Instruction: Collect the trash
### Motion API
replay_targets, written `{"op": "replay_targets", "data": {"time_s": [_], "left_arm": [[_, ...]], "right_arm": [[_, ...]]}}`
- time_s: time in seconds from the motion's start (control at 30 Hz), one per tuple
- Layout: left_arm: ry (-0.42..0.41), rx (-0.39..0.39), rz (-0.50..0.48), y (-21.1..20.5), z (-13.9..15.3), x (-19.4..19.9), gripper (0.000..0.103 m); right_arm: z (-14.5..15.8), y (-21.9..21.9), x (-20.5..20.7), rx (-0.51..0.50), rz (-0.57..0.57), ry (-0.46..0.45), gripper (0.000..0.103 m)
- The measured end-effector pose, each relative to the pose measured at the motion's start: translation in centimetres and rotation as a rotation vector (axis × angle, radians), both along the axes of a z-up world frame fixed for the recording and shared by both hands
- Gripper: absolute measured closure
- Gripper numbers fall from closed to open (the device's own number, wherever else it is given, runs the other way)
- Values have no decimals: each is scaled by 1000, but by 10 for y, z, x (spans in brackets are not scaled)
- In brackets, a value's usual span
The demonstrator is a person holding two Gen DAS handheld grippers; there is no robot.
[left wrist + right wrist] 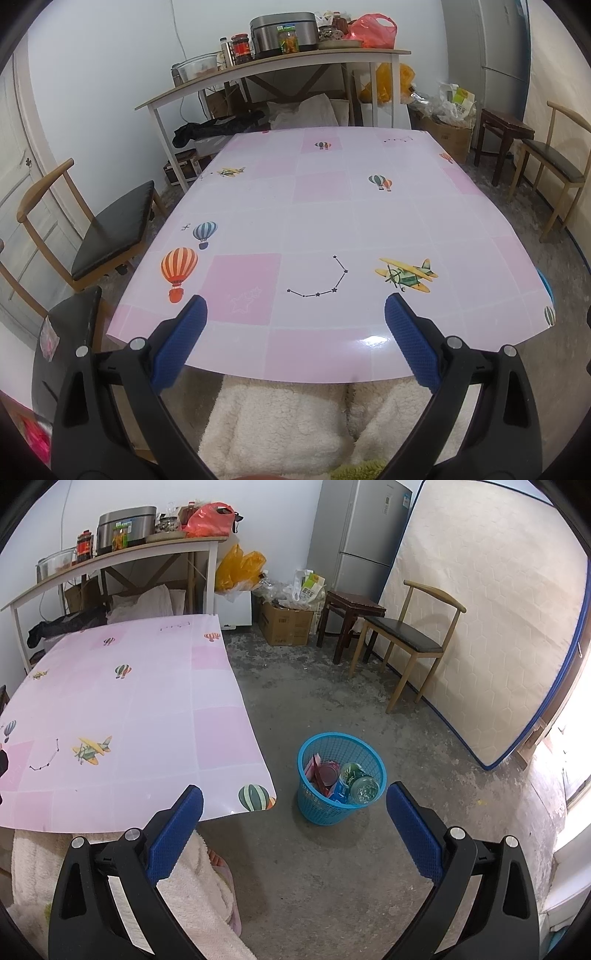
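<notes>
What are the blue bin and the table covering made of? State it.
Blue bin: apparently molded plastic, given its uniform colour and open mesh walls. Table covering: likely glossy vinyl or oilcloth, since a light glare reflects off its printed surface near the front edge.

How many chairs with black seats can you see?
3, maybe more hidden. One chair left of the table, another nearer on that side, one by the mattress.

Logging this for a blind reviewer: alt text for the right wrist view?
Open, empty right tongs point at a blue mesh basket on the concrete floor, holding a green bottle and wrappers. The pink patterned table sits to the left, bare in this view.
</notes>
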State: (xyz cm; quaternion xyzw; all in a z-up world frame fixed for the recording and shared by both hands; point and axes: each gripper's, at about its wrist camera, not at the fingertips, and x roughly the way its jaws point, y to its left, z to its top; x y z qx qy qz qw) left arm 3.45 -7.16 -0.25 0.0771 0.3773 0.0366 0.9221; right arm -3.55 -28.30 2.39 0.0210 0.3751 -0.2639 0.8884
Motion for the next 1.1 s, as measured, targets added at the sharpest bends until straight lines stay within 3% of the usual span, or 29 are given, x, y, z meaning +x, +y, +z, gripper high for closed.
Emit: {"op": "replay_targets", "data": {"time_s": [1.1], "left_arm": [[1,1,1,1,-1,0,10]], "right_arm": [[2,3,1,1,0,-5,7]]}}
